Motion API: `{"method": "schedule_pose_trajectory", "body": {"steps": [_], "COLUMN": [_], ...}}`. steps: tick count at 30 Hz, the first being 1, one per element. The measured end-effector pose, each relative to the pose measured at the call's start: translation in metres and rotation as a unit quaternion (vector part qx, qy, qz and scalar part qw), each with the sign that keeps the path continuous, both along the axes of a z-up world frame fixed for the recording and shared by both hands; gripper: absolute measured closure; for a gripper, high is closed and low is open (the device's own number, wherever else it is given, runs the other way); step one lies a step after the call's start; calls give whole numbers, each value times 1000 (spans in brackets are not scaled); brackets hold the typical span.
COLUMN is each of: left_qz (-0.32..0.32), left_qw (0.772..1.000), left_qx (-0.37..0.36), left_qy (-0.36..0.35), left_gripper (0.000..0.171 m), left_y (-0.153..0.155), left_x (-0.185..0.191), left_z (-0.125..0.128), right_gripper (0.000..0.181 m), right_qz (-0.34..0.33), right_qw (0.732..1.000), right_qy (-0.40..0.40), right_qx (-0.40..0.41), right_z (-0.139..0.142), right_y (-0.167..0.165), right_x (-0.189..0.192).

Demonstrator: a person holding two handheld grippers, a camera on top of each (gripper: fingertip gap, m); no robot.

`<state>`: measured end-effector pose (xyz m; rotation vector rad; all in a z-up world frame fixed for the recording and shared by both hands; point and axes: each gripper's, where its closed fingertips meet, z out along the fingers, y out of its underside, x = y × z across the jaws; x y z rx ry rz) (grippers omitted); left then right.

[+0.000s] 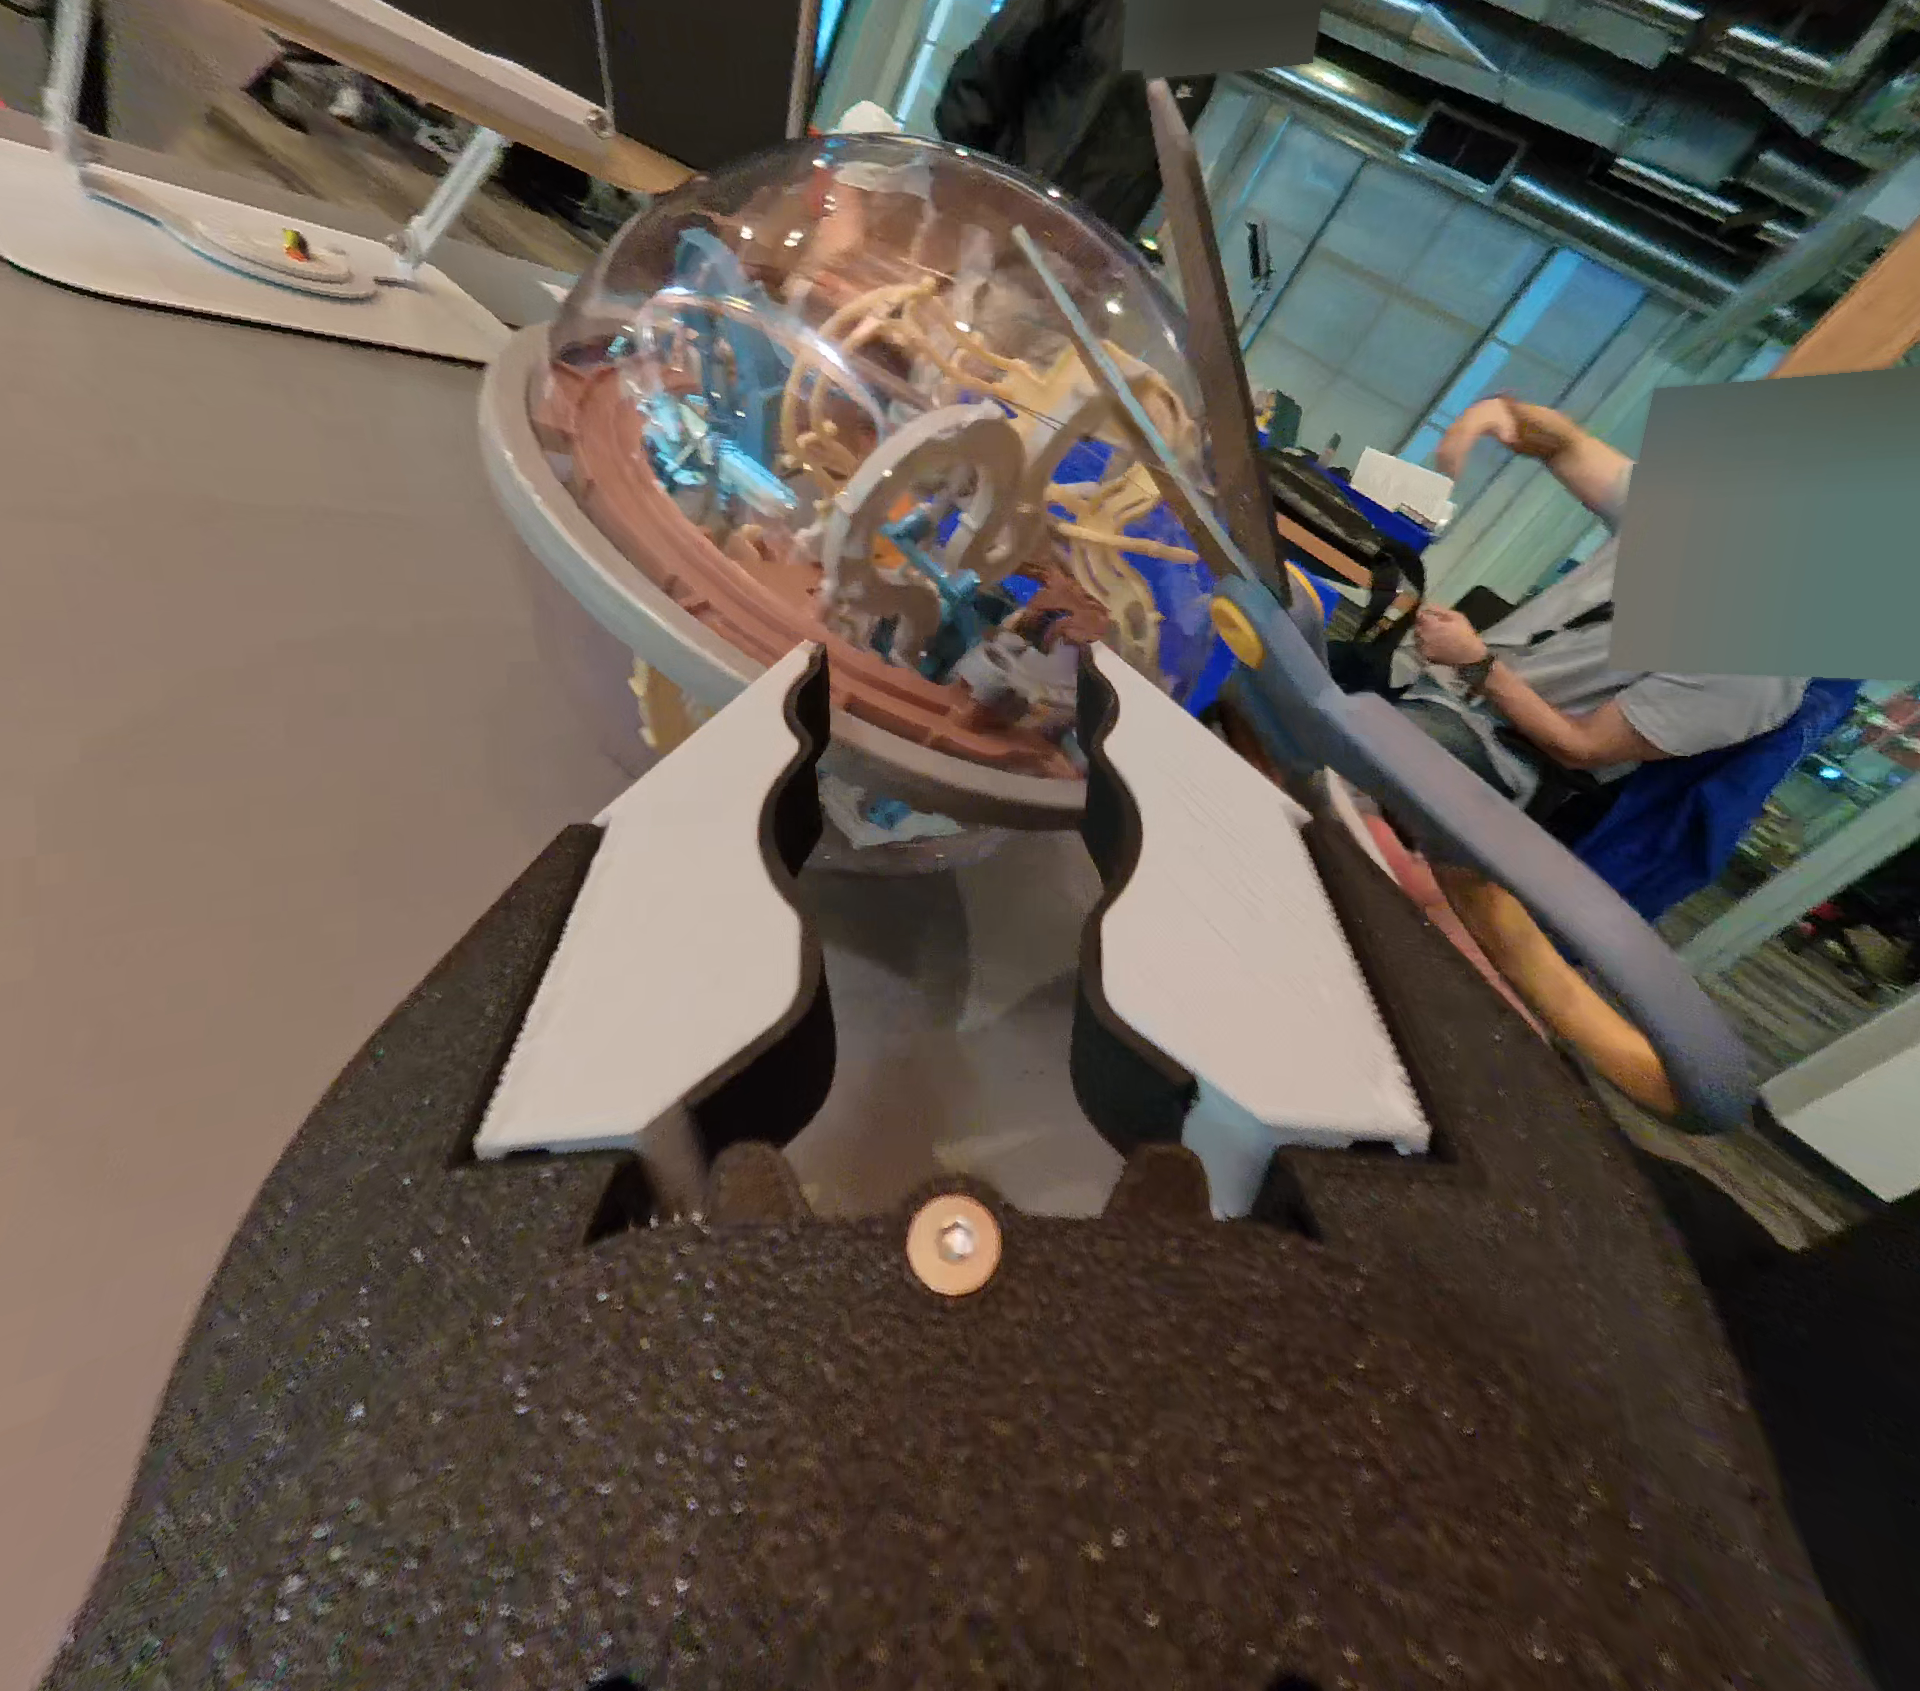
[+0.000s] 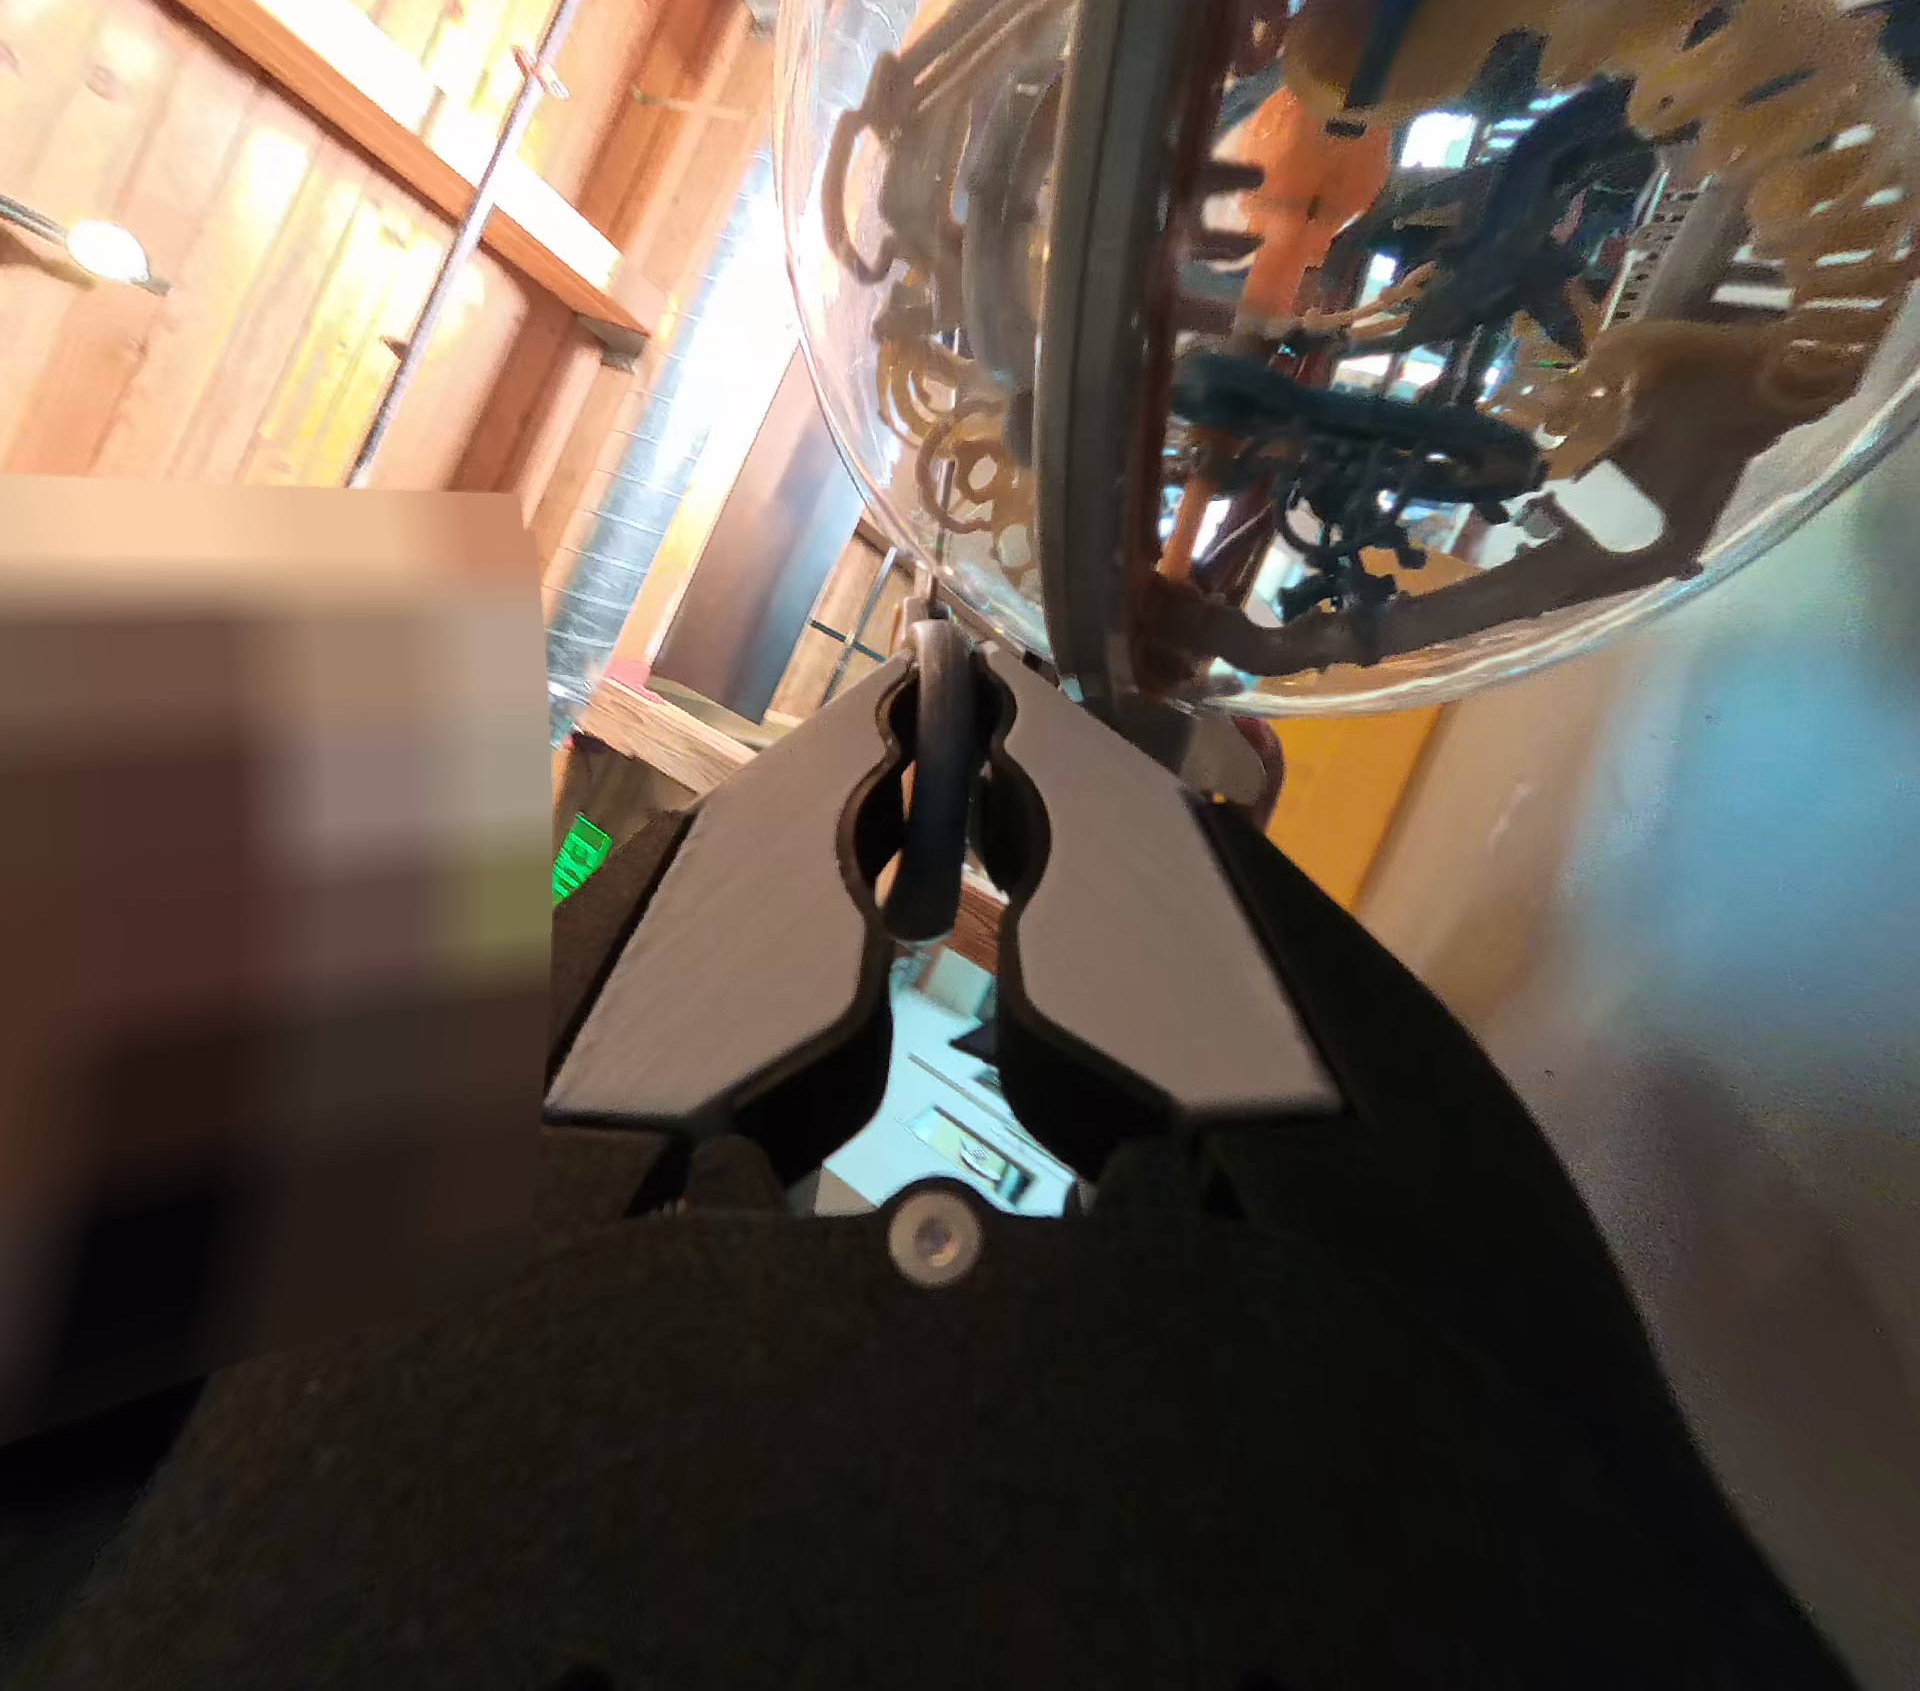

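A clear plastic ball (image 1: 831, 353) with a grey ring around its middle and a maze of tan, brown and blue tracks inside sits on the grey table (image 1: 260, 706). My left gripper (image 1: 951, 659) is open, its tips right at the ball's lower side. Blue-handled scissors (image 1: 1382, 758) stand just right of the ball, blades parted and pointing up, one blade across the ball's front. My right gripper (image 2: 948, 665) is shut on the scissors' dark handle loop (image 2: 935, 810), just below the ball (image 2: 1351, 239).
A white base with a sloped wooden beam and thin struts (image 1: 208, 259) stands at the back left of the table. A seated person in a grey shirt (image 1: 1579, 706) is off to the right. Wooden beams (image 2: 312, 83) fill the right wrist view's left side. There is about 10 cm between the tips of the two grippers.
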<state>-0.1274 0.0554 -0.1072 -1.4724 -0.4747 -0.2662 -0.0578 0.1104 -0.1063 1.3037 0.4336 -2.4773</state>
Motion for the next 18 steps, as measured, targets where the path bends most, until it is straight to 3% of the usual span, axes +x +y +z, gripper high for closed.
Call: {"method": "schedule_pose_trajectory", "body": {"steps": [8, 12, 14, 18], "left_qz": [-41, -73, -59, -9], "left_qw": [999, 995, 995, 1000], "left_qx": [12, 52, 62, 17], "left_qy": [-18, -50, -51, 8], "left_gripper": [128, 127, 127, 127], "left_y": [4, -6, -11, -11], "left_x": [20, 25, 17, -8], "left_z": [1, 14, 19, 16], "right_gripper": [177, 176, 176, 176], "right_qz": [-24, -30, -26, -23], "right_qw": [1000, 999, 1000, 1000], "right_qy": [-2, -1, 2, 3], "right_qx": [17, 27, 10, 10], "right_z": [4, 6, 6, 5], "right_y": [7, 12, 15, 17], "right_x": [3, 6, 7, 8]}}
